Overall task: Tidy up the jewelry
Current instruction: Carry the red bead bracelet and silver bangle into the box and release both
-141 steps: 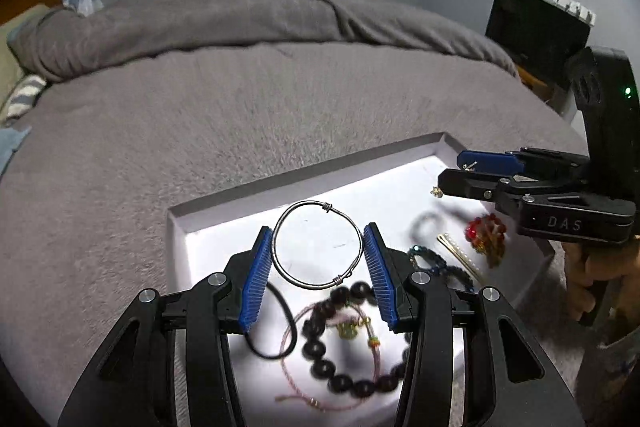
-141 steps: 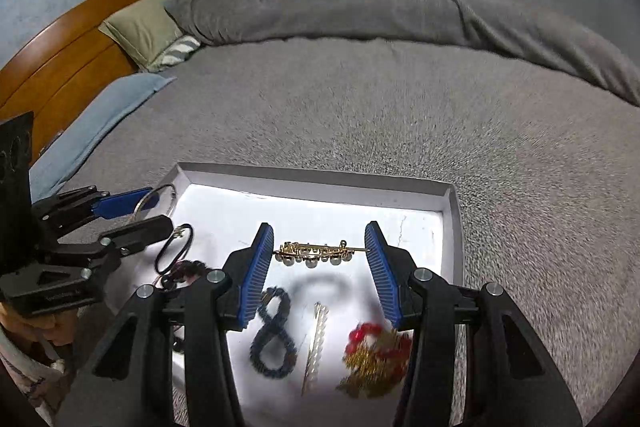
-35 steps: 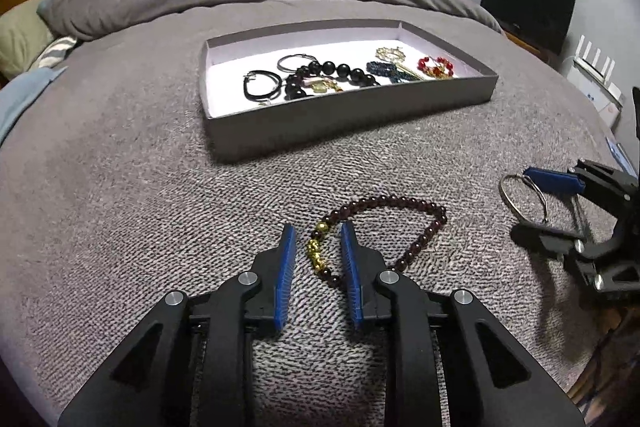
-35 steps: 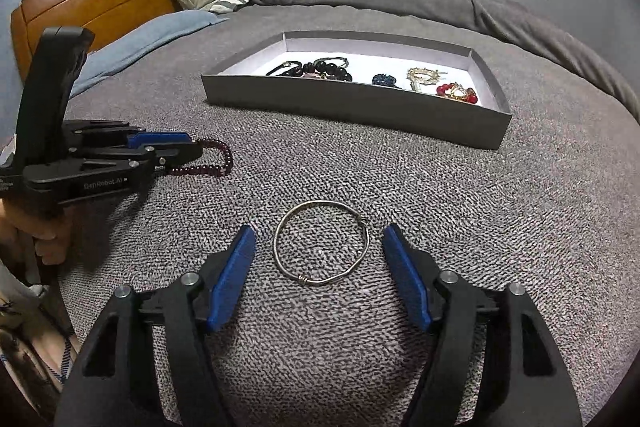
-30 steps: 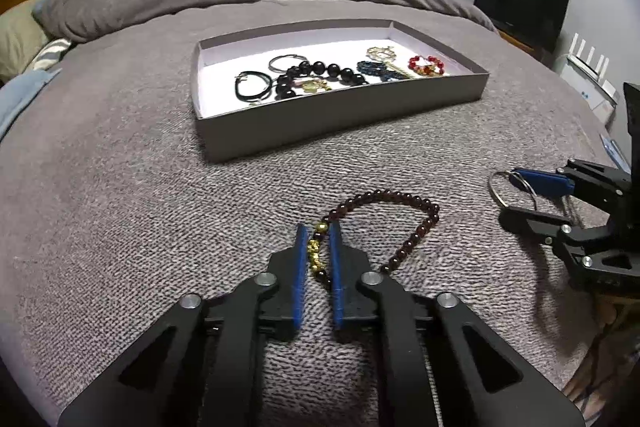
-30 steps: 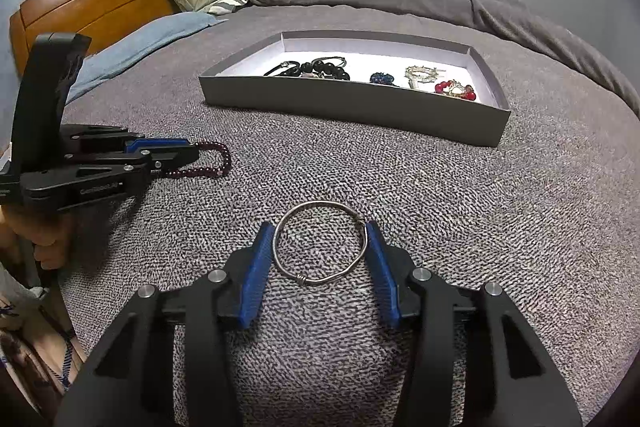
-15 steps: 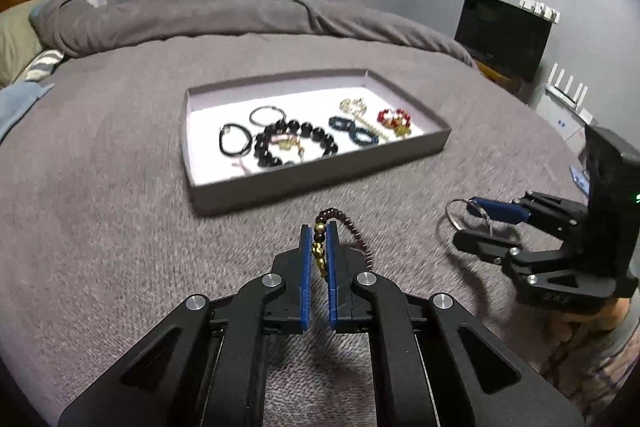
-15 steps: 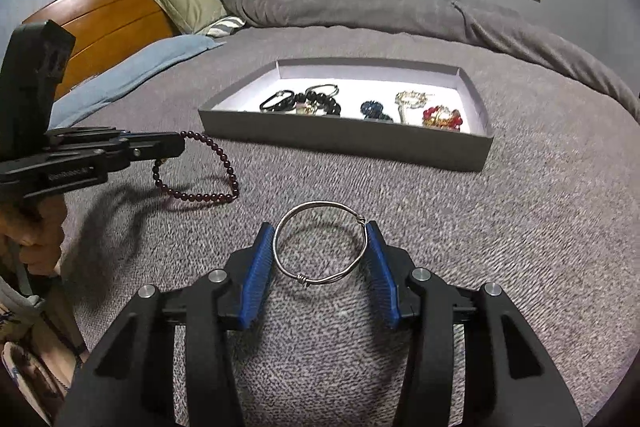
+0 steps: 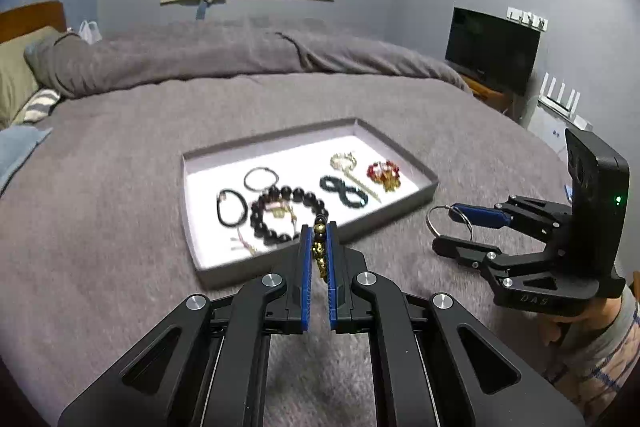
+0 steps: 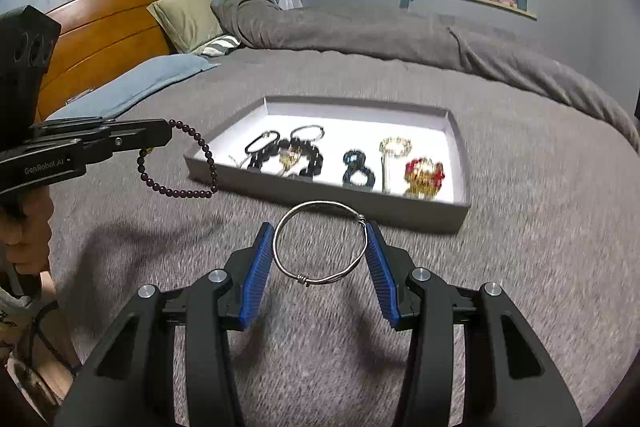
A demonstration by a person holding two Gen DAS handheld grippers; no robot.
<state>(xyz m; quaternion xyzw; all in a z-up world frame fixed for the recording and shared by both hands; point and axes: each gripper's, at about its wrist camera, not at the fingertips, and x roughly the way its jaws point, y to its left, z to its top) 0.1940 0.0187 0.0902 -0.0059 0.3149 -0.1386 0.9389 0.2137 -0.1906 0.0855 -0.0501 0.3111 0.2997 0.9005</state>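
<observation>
I have the left gripper [image 9: 319,247] pinched tight on the gold beads of the dark red bead bracelet [image 10: 176,163], and the rest of the loop hangs free below the jaws, clear of the bed [image 10: 540,227]. The right gripper [image 10: 320,247] clamps the silver wire bangle [image 10: 319,242] across its width, pads pressing on both sides.

Both pieces sit in the air short of the grey tray [image 10: 460,143], which lies on the bed ahead with other jewelry already in it.

To do this carry well, I would bring each piece over the near wall high enough that the dangling beads do not snag it, then lower onto a bare white patch before letting go.

The bangle lies nearly flat, its opening facing up, its twisted wire joint towards me. The bracelet's loop hangs long-ways downward from the left jaws.
</observation>
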